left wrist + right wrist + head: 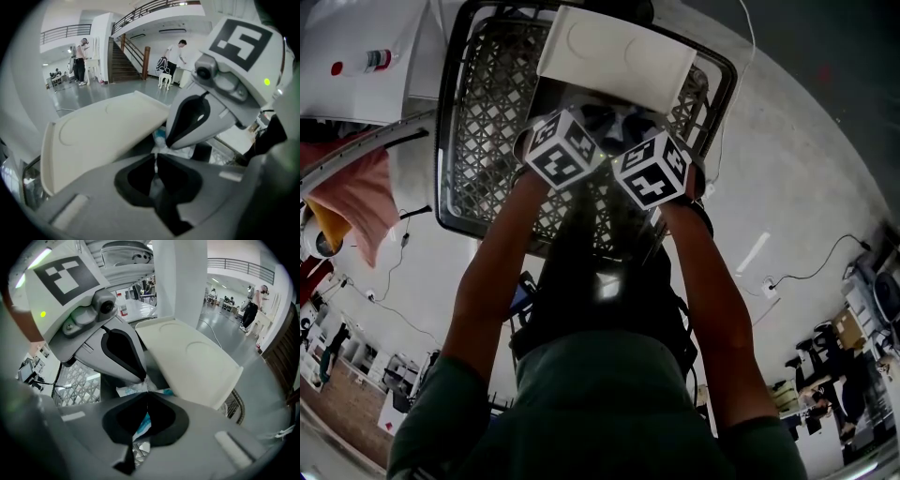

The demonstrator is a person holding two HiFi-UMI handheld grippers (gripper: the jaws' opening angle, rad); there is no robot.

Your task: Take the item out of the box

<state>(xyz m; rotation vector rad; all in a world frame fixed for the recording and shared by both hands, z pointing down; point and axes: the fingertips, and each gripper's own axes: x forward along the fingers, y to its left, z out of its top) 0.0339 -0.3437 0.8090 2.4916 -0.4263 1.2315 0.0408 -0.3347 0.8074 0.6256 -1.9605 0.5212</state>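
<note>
We hold the left gripper (154, 157) and the right gripper (146, 393) side by side over the box (487, 112), a dark basket with lattice walls. Their marker cubes almost touch in the head view. Both tools point down and away from us, tips converging on the same spot.

The left gripper's jaws are closed, tips meeting. Pinched at that meeting point is the crinkled edge of the packet (160, 139), a thin white wrapper with teal print. The rest of the wrapper bunches just beyond the tips. The other tool's jaws come in from the right of ours and end at the same bunch of wrapper.

The right gripper's jaws are likewise drawn together on the packet (132, 390). White film spreads just past the tips, and a teal strip of it shows through the hollow behind the closed jaws. Beneath that hollow we see the box's lattice.

The packet hangs between the two tools, above the inside of the box. How far it stands clear of the bottom we cannot tell.

A white lid (614, 56) lies tilted beyond both sets of tips, across the far rim of the box. From the left gripper it sits ahead and to the left, and from the right gripper ahead and to the right. A pink cloth (366, 202) hangs well off to the left of the left tool.
</note>
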